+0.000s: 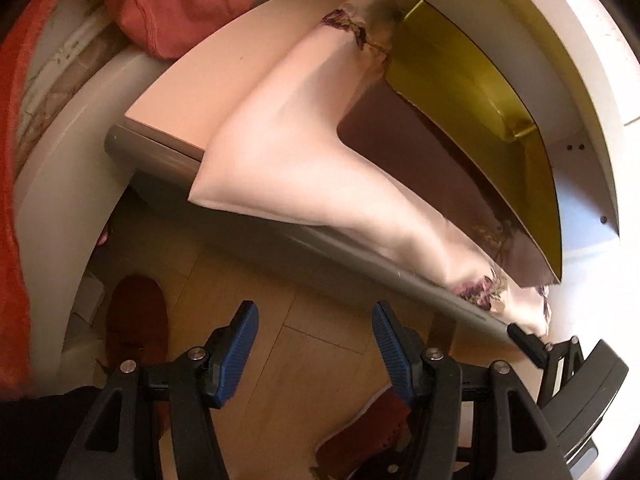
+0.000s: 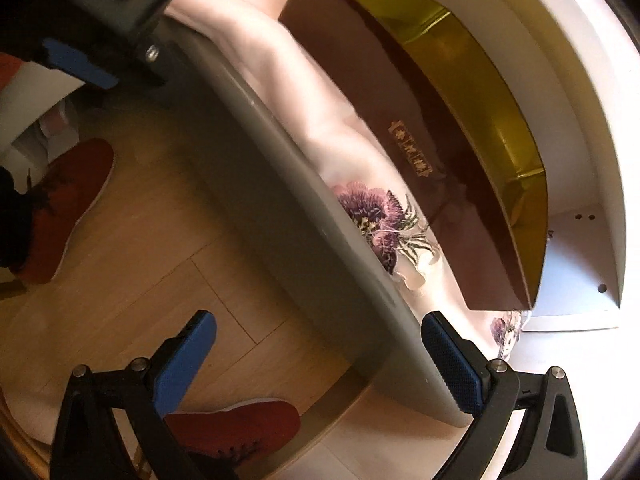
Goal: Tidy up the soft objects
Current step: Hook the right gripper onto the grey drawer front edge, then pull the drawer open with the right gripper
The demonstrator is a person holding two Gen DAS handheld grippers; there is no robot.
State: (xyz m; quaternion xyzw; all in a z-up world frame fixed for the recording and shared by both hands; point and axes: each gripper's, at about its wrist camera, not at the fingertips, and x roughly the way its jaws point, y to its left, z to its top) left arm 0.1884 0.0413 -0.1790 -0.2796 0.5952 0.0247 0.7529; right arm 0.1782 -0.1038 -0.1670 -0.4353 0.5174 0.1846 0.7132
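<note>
A pale pink cloth [image 1: 288,152] with purple embroidered flowers [image 2: 380,216] lies folded along the table and hangs slightly over its grey front edge [image 2: 280,184]. My left gripper [image 1: 316,348] hovers just off that edge, open, with only floor showing between its blue pads. My right gripper [image 2: 320,356] is open too. It straddles the edge farther right, one fingertip [image 1: 520,334] close to the cloth's flowered corner. The left gripper [image 2: 96,24] shows at the top left of the right wrist view. Neither gripper holds anything.
A brown box [image 2: 420,120] with a gold lining [image 1: 460,72] lies open right behind the cloth. An orange-red garment [image 1: 180,0] sits at the table's far left. A person's red shoes [image 1: 136,320] stand on the wooden floor [image 2: 160,240] below.
</note>
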